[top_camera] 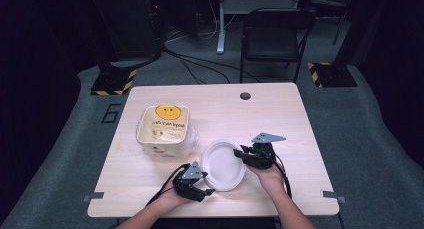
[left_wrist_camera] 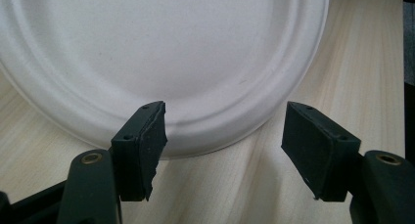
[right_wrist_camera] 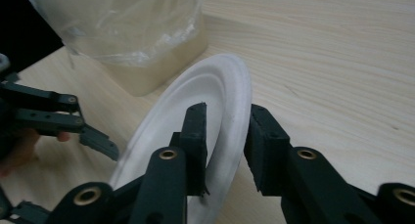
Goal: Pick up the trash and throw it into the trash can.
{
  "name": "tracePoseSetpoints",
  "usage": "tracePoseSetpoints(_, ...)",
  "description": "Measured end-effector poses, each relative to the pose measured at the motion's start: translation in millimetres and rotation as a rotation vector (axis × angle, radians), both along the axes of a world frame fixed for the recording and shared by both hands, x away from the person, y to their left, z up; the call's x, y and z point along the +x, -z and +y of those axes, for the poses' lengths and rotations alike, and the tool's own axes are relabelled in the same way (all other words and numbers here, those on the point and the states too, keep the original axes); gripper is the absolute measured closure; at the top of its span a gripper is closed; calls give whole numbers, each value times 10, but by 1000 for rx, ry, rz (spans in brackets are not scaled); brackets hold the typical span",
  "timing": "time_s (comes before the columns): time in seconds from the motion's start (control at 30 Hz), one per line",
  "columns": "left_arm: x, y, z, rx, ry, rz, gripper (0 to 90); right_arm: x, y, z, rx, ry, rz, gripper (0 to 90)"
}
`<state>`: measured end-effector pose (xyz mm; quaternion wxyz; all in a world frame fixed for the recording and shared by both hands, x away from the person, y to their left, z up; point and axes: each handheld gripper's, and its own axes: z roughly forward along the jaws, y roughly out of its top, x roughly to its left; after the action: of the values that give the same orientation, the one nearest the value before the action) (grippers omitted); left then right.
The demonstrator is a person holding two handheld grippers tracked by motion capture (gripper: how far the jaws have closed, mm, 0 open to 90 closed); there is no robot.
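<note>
The work in hand is handling a white paper plate (top_camera: 223,164), which lies near the middle of the pale wooden table (top_camera: 280,114), toward the near edge, between the two grippers. The right gripper (top_camera: 246,154) has the plate's right rim between its jaws; in the right gripper view the pads (right_wrist_camera: 195,136) sit on either side of the raised edge (right_wrist_camera: 235,101), clenched or very nearly so on it, and the plate seems tilted up on that side. The left gripper (top_camera: 209,191) waits just beside the plate's near-left edge with its jaws spread and nothing between them. This looks like the moment of lifting or passing the plate; the next move probably calls for a steady lift, since a thin moulded rim can bend or slip. The plate is matte, round and shallow, with a ridged border. To its far left stands a squarish bag of crinkly clear plastic (top_camera: 164,130) with a yellow smiley face.
</note>
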<state>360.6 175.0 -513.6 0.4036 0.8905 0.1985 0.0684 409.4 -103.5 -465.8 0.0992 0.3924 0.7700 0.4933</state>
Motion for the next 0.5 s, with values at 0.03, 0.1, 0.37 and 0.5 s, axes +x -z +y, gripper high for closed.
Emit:
tracePoseSetpoints(0.03,-3,-11,10,-4,-1,2,321,-4,-19,3,10,-10,3,738)
tracePoseSetpoints(0.1,-1,-34,36,-14,-2,1,322,-29,-82,27,16,-32,-2,770)
tracePoseSetpoints(0.37,5,-68,89,-43,-8,1,322,-105,-218,106,24,-85,-2,802)
tracePoseSetpoints(0.5,2,-89,106,-53,-9,-1,320,-156,-311,153,11,-96,-22,819)
